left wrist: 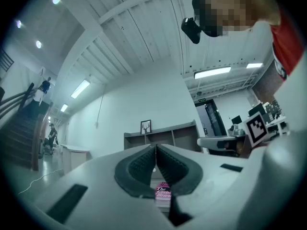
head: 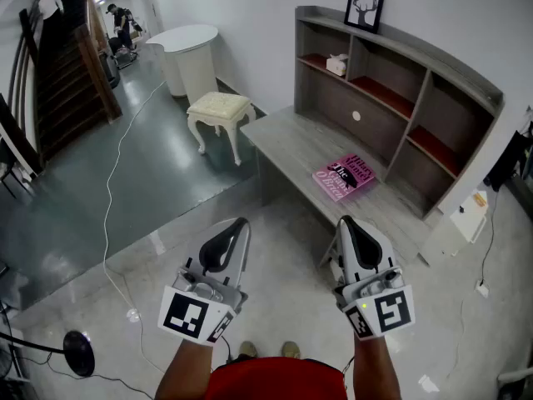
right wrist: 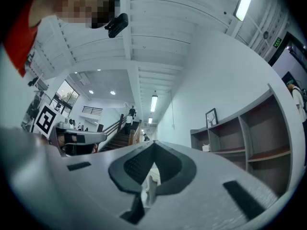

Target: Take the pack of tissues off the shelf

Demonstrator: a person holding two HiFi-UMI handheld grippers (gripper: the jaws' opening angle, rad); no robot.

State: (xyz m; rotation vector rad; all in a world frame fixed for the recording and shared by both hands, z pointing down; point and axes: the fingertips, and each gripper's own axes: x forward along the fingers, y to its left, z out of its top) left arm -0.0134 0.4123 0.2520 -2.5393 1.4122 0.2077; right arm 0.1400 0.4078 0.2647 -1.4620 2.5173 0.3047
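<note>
Currently both claws hang low and near, over the pale floor, well short of the table (head: 287,140).

- Left claw (head: 241,222): jaws pressed together along their length, nothing between them. Its own view shows the ribbed pads meeting in one seam.
- Right claw (head: 343,221): jaws likewise closed tight, empty. The two claws sit side by side, apart from each other, both pointing towards the table.
- Pack of tissues (head: 336,64): pale, boxy, standing in the far-left upper compartment of the shelf (head: 433,67), on its red-lined board. Nothing touches it and it is well apart from both claws.
- The shelf is grey wood, rises from the table's far right edge and has several open compartments in two rows. A framed deer picture (head: 365,7) stands on its top, just right of the tissues' compartment.
- A pink book (head: 343,176) lies flat on the table, near the shelf's lower row.
- A cream stool (head: 220,107) stands on the floor left of the table, with a white round counter (head: 190,52) farther off.
- A staircase (head: 67,73) is at far left, with people on and beside it.
- A white cable (head: 117,182) trails across the dark floor.
</note>
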